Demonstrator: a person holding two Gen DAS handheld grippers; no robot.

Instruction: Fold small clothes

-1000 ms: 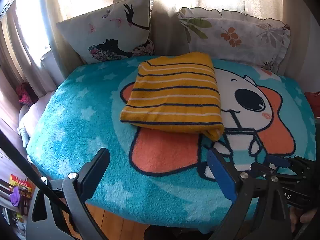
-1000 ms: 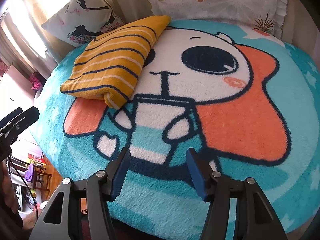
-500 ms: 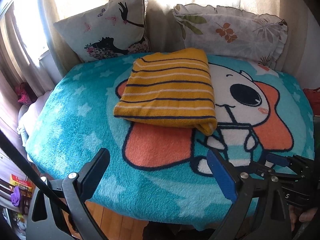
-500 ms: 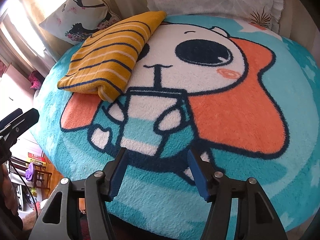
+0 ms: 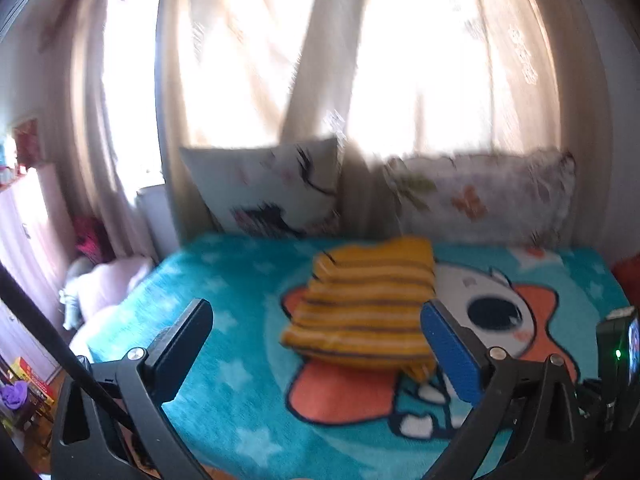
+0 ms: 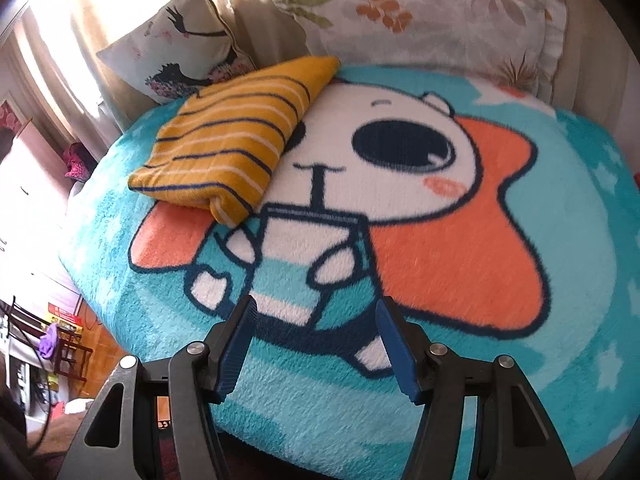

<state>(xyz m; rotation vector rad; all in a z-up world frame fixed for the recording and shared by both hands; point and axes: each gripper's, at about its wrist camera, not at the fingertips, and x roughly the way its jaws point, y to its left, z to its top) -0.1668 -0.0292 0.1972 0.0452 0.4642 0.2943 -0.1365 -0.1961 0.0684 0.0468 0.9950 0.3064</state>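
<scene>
1. The yellow striped garment [image 6: 236, 136] lies folded into a compact rectangle on the cartoon blanket [image 6: 460, 248], at about ten o'clock in the right wrist view, just in front of the pillows [image 6: 420, 20].
2. The left tool [image 5: 316, 344] is spreading wider, nothing between its jaws; the right tool [image 6: 316, 344] stands spread and empty.
3. This fold looks finished; the next move likely calls for fetching another garment, though none is visible.
</scene>
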